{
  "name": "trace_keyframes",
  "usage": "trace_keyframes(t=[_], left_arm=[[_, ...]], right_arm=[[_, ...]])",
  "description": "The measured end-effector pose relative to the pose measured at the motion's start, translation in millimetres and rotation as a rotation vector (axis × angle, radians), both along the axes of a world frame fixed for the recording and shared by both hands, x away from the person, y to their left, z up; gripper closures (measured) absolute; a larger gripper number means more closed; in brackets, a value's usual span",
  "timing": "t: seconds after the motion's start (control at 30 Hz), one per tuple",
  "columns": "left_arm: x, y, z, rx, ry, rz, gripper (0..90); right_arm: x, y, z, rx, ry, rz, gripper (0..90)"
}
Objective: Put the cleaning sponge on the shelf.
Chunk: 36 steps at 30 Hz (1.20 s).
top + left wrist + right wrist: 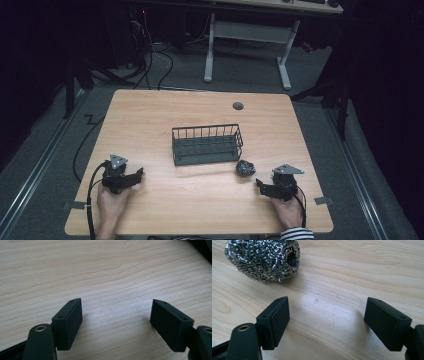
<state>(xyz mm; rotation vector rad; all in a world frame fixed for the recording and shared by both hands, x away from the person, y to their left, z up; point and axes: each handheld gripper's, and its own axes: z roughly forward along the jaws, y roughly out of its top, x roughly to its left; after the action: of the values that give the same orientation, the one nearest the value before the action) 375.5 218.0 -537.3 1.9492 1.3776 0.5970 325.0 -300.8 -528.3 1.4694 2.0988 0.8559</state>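
With both the left tool (pixel 131 178) and the right tool (pixel 262 187) open and empty near the surface's (pixel 200 200) front edge, a careless reach could nudge the steel scourer (pixel 245 168) against the wire basket (pixel 207 144) instead of gripping it.

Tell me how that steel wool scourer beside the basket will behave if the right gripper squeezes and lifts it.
The scourer is a loose tangle of shiny wire, so it will probably squash and spring back. It looks airy, likely light for its size. Its rough coils should snag the pads rather than slip; its rounded shape might roll if the right gripper, now open, nudges it.
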Motion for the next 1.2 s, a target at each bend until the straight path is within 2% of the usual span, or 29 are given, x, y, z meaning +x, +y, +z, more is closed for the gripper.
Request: trace_keyframes(t=[0.17, 0.33, 0.5, 0.73, 1.03, 1.2], left_arm=[[0.1, 0.0, 0.0, -0.001, 0.001, -0.002, 25.6], [0.1, -0.2, -0.1, -0.001, 0.001, -0.004, 25.2], [0.2, -0.3, -0.1, -0.001, 0.001, -0.004, 25.0], [0.2, -0.3, -0.1, -0.002, 0.001, -0.005, 24.8], [0.3, -0.2, -0.1, -0.002, 0.003, -0.007, 24.7], [0.3, -0.2, 0.0, -0.002, 0.003, -0.006, 24.7]], right_arm=[[-8.2, 0.3, 1.4, 0.020, -0.004, 0.017, 20.9], [-20.2, 10.2, 10.6, 0.007, -0.032, 0.086, 21.4], [-21.7, 22.1, 20.3, -0.001, -0.056, 0.137, 21.7], [-10.7, 40.1, 28.2, -0.009, -0.076, 0.183, 21.5], [10.8, 49.7, 28.9, -0.014, -0.078, 0.177, 21.6], [23.5, 53.2, 24.9, -0.024, -0.053, 0.172, 21.8]])
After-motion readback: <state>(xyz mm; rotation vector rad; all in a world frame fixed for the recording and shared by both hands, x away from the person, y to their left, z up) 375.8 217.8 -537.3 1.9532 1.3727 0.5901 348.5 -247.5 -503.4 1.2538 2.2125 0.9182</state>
